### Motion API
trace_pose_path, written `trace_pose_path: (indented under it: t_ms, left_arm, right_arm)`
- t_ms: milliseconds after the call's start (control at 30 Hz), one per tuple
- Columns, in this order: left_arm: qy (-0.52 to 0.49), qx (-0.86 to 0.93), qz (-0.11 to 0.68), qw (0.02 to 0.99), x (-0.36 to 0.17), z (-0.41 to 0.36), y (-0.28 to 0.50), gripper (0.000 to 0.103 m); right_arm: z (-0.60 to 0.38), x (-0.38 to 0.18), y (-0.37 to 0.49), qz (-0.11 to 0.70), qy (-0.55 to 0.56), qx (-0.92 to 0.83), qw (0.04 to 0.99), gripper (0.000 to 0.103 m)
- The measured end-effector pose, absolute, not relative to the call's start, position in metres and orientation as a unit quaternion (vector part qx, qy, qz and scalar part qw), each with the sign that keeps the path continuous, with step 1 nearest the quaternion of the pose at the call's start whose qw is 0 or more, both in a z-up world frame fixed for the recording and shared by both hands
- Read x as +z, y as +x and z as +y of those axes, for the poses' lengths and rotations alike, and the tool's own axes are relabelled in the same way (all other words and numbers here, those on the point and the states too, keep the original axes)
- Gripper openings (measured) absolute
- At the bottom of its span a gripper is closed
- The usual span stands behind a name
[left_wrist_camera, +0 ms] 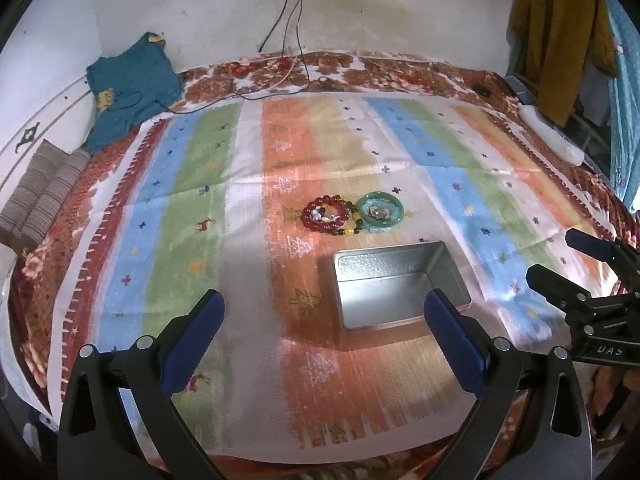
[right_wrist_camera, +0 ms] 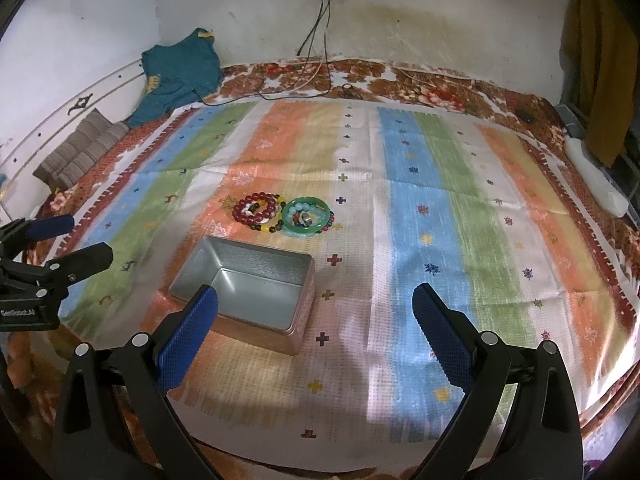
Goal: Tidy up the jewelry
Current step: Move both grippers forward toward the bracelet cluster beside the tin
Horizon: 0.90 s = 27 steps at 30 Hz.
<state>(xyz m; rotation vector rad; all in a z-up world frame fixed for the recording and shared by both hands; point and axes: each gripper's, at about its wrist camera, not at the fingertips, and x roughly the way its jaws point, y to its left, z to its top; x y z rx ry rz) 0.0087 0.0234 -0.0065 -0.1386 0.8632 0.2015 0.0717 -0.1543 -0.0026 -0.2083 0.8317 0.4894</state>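
Note:
A red bead bracelet (left_wrist_camera: pixel 325 214) (right_wrist_camera: pixel 258 209) and a green bangle (left_wrist_camera: pixel 379 212) (right_wrist_camera: pixel 307 216) lie side by side on the striped cloth, with smaller beaded pieces inside and around them. An open, empty metal tin (left_wrist_camera: pixel 396 286) (right_wrist_camera: pixel 250 286) sits just in front of them. My left gripper (left_wrist_camera: pixel 324 316) is open and empty, hovering near the tin's front. My right gripper (right_wrist_camera: pixel 316 312) is open and empty, to the right of the tin. Each gripper shows at the edge of the other's view: the right one in the left wrist view (left_wrist_camera: pixel 560 260), the left one in the right wrist view (right_wrist_camera: pixel 80 240).
The striped cloth (left_wrist_camera: pixel 200 184) (right_wrist_camera: pixel 440 200) covers a floral bedspread (left_wrist_camera: pixel 360 70). A teal garment (left_wrist_camera: pixel 128 88) (right_wrist_camera: pixel 176 76) and folded striped cloth (left_wrist_camera: pixel 40 192) lie at back left. Cables (left_wrist_camera: pixel 288 60) hang from a wall socket. A white object (right_wrist_camera: pixel 596 176) lies at right; clothes (left_wrist_camera: pixel 560 32) hang there.

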Motion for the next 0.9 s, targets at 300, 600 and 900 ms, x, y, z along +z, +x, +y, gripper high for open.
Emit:
trace_pose_path:
  t_ms: [300,600,900]
  left_arm:
    - [-0.079,0.092,0.429,0.895,-0.012,0.031,0.022,0.097]
    - [-0.077,0.13,0.436,0.887,-0.015,0.049,0.041,0.097]
    - [-0.059,0.137,0.447,0.882,-0.018,0.056,0.064,0.097]
  right_arm:
    - [-0.152,-0.005,0.082,0.402,-0.1,0.23,0.881,0.099]
    - [-0.142,-0.009,0.092,0.407,-0.111,0.244,0.873,0.099]
    - [-0.141,-0.014,0.113,0.424,-0.099,0.22,0.873,0.099]
